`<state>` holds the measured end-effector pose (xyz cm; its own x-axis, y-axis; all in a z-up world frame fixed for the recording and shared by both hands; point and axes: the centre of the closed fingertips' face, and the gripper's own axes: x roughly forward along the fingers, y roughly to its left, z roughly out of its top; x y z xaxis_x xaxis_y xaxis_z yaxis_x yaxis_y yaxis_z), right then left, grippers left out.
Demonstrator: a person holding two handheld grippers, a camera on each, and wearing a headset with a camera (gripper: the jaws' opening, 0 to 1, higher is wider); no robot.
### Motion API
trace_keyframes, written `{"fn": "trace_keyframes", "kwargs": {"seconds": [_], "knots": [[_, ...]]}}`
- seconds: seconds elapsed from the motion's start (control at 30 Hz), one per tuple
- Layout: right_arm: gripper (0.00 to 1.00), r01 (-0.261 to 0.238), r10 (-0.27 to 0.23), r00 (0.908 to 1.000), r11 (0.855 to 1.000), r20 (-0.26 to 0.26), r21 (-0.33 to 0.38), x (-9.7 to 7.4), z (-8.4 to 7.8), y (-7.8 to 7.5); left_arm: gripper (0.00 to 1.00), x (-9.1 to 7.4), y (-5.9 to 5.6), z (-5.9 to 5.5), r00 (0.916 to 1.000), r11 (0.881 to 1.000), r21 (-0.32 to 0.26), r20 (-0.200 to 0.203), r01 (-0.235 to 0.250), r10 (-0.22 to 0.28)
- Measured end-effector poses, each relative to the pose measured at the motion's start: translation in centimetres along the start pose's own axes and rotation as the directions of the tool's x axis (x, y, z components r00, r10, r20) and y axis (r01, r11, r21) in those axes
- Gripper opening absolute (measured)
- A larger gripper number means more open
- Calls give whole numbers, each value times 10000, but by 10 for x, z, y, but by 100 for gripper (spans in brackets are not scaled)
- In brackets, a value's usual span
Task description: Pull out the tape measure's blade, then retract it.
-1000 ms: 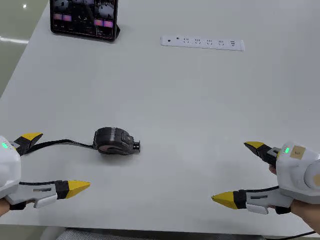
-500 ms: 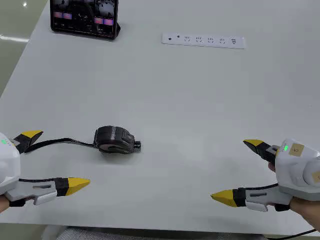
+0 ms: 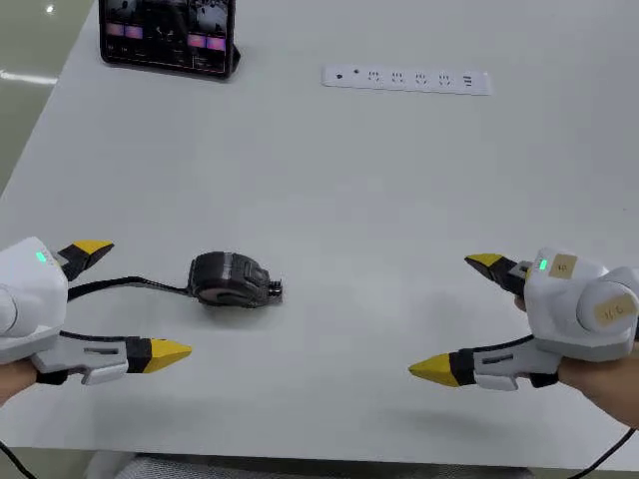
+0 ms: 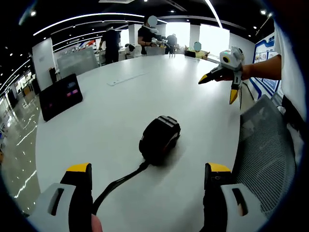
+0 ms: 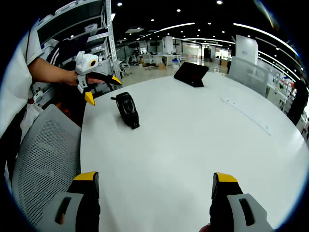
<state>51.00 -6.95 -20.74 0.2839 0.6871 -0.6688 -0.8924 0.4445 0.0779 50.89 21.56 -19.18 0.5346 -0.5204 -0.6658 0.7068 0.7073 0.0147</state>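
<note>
Both grippers are closing in. The left gripper (image 3: 135,299) is at the tape measure's (image 3: 232,280) nine o'clock, the right gripper (image 3: 451,315) well apart at three. Fingers (image 3: 165,351) spread wide, holding nothing. The tape measure lies untouched on the worktop (image 3: 349,180), so the pull is yet to start.

"What's pictured?"

"A dark grey tape measure (image 3: 232,280), rounded and compact, resting on a white desk (image 3: 379,190) toward its near left side."

"And the blade?"

"Wound in. Just the end hook (image 3: 273,290) pokes out on the right, while a black strap (image 3: 125,283) trails flat across the desk to the left."
</note>
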Motion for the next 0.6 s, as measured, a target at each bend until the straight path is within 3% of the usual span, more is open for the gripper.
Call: {"fn": "trace_keyframes", "kwargs": {"seconds": [0.27, 0.6], "knots": [[94, -253, 253, 9997, 9989, 10, -389, 10, 17, -5, 92, 11, 6, 10, 9989, 9975, 572, -232, 410, -398], [89, -766, 753, 9970, 9943, -199, -740, 25, 28, -4, 91, 23, 9, 14, 9960, 9924, 958, -509, 777, -730]]}}
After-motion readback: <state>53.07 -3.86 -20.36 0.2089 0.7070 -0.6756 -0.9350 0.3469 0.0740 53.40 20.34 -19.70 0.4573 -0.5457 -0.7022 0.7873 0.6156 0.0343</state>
